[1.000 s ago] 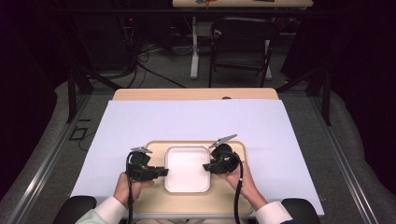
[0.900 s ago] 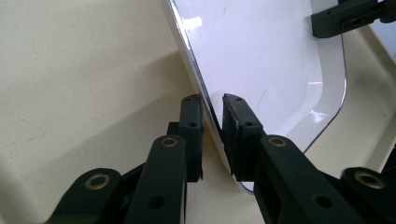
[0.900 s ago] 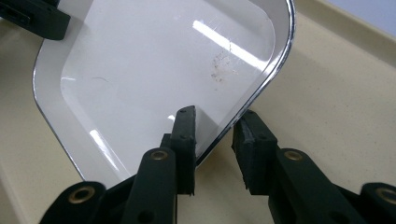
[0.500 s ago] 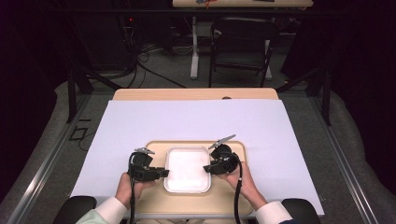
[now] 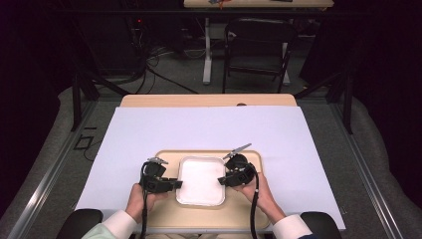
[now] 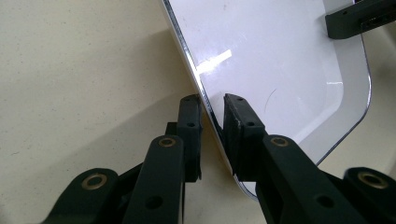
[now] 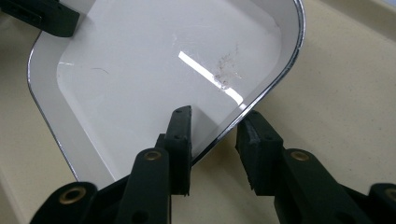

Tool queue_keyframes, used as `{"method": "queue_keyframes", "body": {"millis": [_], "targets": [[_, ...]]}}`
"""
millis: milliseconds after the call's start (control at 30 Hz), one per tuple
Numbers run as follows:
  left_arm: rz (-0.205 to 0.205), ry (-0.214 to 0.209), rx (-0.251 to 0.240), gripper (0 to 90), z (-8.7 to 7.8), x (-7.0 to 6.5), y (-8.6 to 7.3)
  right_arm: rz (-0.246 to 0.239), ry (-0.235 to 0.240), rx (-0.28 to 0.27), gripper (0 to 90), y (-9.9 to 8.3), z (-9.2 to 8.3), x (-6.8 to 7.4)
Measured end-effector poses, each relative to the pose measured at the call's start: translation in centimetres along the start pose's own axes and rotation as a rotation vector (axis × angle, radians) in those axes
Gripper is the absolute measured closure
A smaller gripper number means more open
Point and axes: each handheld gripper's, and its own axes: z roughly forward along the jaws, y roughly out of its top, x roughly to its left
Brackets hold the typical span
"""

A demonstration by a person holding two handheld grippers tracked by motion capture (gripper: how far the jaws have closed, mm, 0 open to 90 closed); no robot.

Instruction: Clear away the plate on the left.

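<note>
1. Dish first: a white dish, square with rounded corners, a shallow flat floor and a thin shiny rim, sits in the middle of a tan tray at the near edge of the table.
2. Its floor catches a bright streak of light in the right gripper view, with a faint greyish smudge beside the streak; otherwise the dish holds nothing that I can make out.
3. Under the tray lies a large pale sheet that covers most of the tabletop.
4. Left gripper comes in level from the dish's left side, held by the person's left hand with the forearm reaching up from the bottom edge.
5. Its jaws sit close together across the dish's left rim, one outside and one inside; they look pinched on the rim.
6. Right gripper meets the opposite rim, angled slightly inward, with the right hand behind it and a cable trailing back along the wrist.
7. Those jaws straddle the right rim with a clear gap on both sides, so they stand parted and have no grip on it.
</note>
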Motion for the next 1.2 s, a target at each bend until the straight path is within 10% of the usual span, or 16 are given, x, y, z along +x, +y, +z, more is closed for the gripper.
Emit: {"method": "queue_keyframes", "body": {"millis": [1200], "targets": [[-0.001,-0.024,0.03,67.5,0.4,-0.3,-0.3,-0.047,-0.097,0.034,58.4,-0.1,1.2,-0.3]]}}
